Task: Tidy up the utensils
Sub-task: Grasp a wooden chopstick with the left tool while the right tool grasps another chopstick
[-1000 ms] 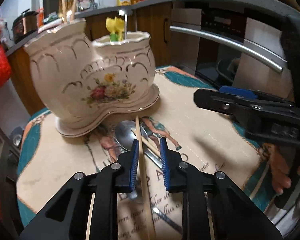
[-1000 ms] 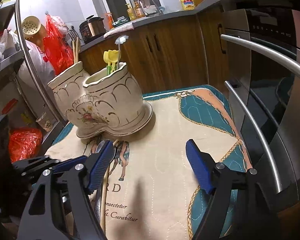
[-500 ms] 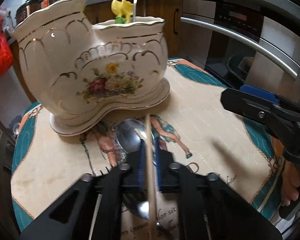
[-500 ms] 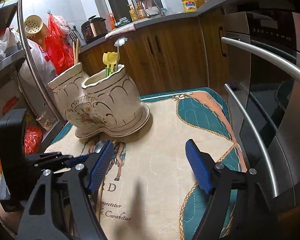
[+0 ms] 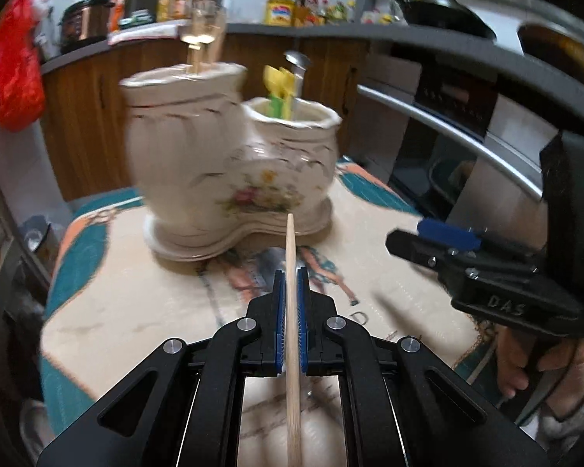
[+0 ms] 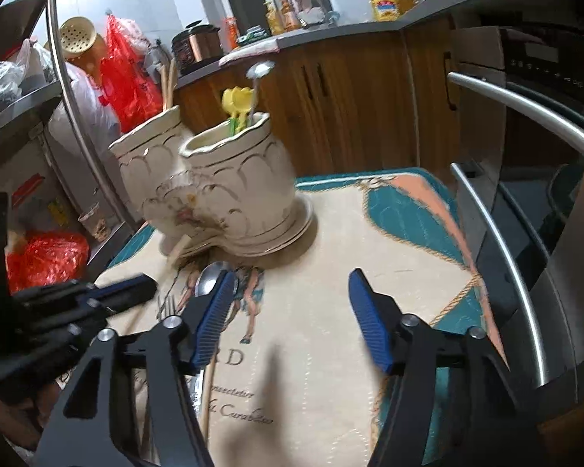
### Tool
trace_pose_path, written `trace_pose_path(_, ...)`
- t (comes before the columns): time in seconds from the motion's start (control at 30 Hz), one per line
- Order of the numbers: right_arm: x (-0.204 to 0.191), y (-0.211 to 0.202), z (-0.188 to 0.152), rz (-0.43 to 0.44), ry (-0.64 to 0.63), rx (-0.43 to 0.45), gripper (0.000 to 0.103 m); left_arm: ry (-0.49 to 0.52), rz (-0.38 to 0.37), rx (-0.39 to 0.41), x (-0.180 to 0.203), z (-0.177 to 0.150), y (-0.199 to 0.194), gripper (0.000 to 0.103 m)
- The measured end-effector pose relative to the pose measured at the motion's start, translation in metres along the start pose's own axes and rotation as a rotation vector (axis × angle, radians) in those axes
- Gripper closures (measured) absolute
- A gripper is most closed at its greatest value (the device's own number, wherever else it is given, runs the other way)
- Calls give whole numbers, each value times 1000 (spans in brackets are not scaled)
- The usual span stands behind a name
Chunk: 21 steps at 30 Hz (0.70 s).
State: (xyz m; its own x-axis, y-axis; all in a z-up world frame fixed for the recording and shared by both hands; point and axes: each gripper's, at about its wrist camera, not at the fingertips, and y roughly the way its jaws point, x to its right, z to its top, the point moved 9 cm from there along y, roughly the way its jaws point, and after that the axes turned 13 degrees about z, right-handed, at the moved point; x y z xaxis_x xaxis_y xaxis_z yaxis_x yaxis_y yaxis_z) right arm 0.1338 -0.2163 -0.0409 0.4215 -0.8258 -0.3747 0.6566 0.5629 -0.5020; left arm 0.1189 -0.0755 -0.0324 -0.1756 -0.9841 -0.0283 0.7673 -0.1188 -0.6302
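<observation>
while the left gripper [image 5: 291,272] fingers pinch the chopstick [image 5: 291,249] low, its long tip could wobble and strike the ceramic holder [image 5: 229,163]; right gripper [image 6: 290,311], empty, is narrowing.

spoon [image 6: 211,281] before holder [image 6: 229,190], on mat [image 6: 323,311]

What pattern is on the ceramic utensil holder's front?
Cream utensil holder with gold scallops and a floral spray; left wrist view shows it best, though blurred.

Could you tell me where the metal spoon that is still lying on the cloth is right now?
In the right wrist view, the metal spoon lies left of centre on the cloth, just before the ceramic holder, beside a fork.
</observation>
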Motion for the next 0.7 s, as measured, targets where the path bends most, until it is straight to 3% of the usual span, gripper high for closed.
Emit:
trace_pose_path(0.07,-7,5,-3,17,-15,-25,61,-31,11,2,-14,-2,-5,96)
trace_pose_path(0.3,-27,30,-22,61,-49,-158,78,-160,41,-74,-52,-18,9,96)
trace_pose_path(0.7,-39,52,-36,23,-113,-238,83,-185,95,-83,-62,-25,20,96)
